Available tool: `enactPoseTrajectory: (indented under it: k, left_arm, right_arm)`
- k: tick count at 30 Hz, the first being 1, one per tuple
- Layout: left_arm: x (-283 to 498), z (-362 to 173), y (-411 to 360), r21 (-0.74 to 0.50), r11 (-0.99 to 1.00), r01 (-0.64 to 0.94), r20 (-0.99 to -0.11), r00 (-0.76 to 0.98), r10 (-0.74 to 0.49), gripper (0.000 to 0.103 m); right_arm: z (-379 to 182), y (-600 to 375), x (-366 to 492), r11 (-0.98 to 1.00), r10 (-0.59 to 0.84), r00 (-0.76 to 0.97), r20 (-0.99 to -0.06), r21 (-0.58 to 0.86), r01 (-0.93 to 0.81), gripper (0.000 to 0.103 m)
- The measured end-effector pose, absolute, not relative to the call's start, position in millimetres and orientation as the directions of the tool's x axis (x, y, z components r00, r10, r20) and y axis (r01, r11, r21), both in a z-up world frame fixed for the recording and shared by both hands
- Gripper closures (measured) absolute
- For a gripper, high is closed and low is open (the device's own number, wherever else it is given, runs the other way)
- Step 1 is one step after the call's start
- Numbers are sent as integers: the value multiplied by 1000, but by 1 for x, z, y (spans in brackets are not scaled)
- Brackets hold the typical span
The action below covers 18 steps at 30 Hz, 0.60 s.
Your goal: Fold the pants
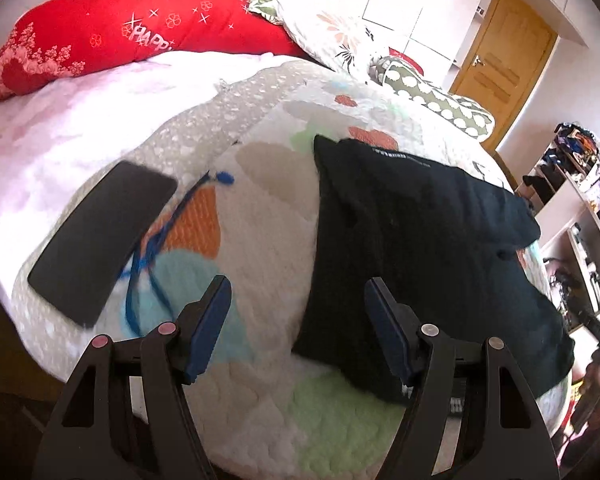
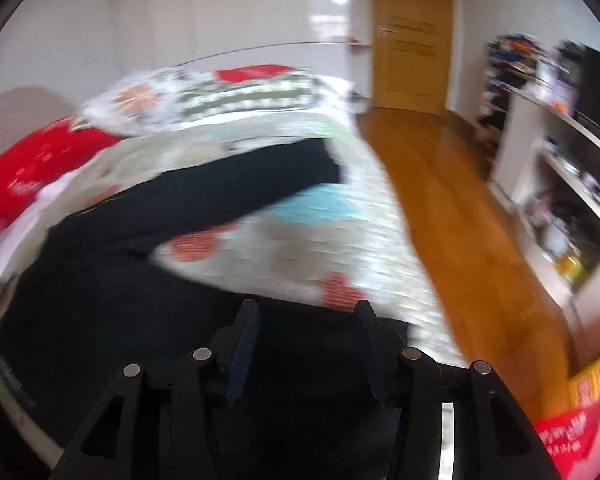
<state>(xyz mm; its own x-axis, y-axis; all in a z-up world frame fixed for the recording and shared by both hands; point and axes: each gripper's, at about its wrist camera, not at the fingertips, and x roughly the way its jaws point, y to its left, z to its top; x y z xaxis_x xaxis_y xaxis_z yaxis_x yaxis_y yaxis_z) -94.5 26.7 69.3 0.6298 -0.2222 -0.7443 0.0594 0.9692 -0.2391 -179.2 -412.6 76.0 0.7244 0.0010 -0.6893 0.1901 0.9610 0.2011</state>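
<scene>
Two grippers hang over the bed, and neither holds anything. The quilted bedspread (image 1: 260,224) with its coloured patches fills most of both views. On it lie the black pants (image 1: 420,232), folded into a dark slab that runs from about twelve o'clock down to five o'clock in the left wrist view. In the right wrist view the pants (image 2: 140,280) spread from seven o'clock across the bottom, with one leg reaching up toward one o'clock; that view is badly blurred, so you cannot read the cloth's edges there.

Behind, a red pillow (image 1: 100,36) sits at eleven o'clock. A black phone (image 1: 100,240) lies at nine o'clock, with a blue cord (image 1: 152,252) just beside it.

Your left gripper (image 1: 298,296) stands with jaws wide, empty, its right finger over the pants' near edge and its left finger over bare bedspread. Your right gripper (image 2: 306,320) has its jaws parted at middling width above the black cloth, with nothing pinched that the blur lets you see.

You appear to be between folds: one fold laid, both hands let go. The next move likely calls for finding a free edge or a leg end, bringing both grippers down onto it, pinching only the layer you mean to lift, and keeping clear of the phone and cord.
</scene>
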Motion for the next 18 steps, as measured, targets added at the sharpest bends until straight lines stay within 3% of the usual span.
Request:
enactPoseTrajectory:
  k: [3, 12, 18]
  left_arm:
    - [-71, 68, 21, -233, 970, 69, -757, 613, -225, 33]
    - [25, 61, -2, -235, 961, 145, -785, 555, -276, 33]
    - [100, 28, -14, -175, 980, 90, -837, 511, -196, 33]
  right_arm:
    - [68, -383, -156, 971, 96, 696, -711, 221, 92, 56]
    - [85, -363, -52, 979, 162, 686, -710, 204, -20, 54]
    - [81, -347, -25, 979, 180, 678, -713, 194, -56, 54]
